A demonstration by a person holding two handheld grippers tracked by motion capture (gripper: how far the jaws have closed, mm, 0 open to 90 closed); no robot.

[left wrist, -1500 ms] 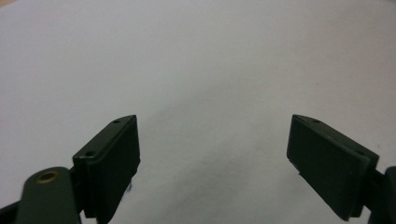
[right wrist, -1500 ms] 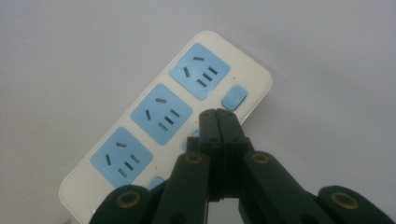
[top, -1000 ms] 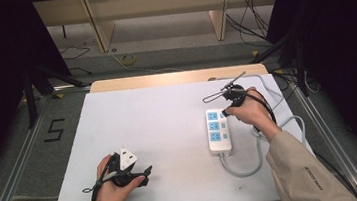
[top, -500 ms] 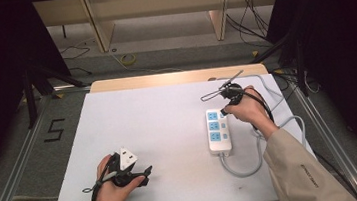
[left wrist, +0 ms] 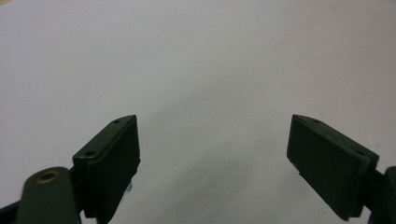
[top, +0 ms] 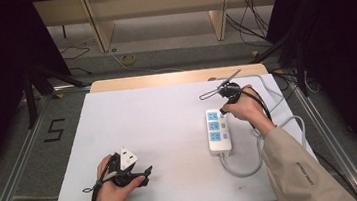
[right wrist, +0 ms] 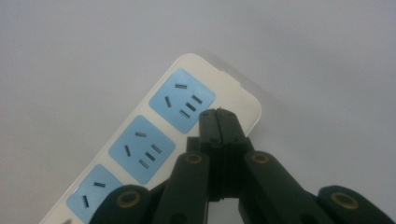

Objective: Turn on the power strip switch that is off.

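White and flat, the counter (top: 169, 131) sits in a dark room with wooden legs and loose wires on the floor behind it. On the right side of the counter lies a white power strip (top: 218, 131) with three blue plug spots in a row, and its grey cord (top: 244, 169) curls away from the near end. The right gripper (top: 224, 111) is held in a person's hand over the far end of the strip. In the right gripper view its two black fingers (right wrist: 217, 122) are pressed together with nothing between them, and their tips sit at the edge of the strip (right wrist: 187, 126), beside the far blue spot; whether they touch it, I cannot tell. The left gripper (top: 146, 173) rests low at the near left of the counter, well apart from the strip. In the left gripper view its fingers (left wrist: 109, 158) stand wide apart over bare white counter (left wrist: 210, 70)
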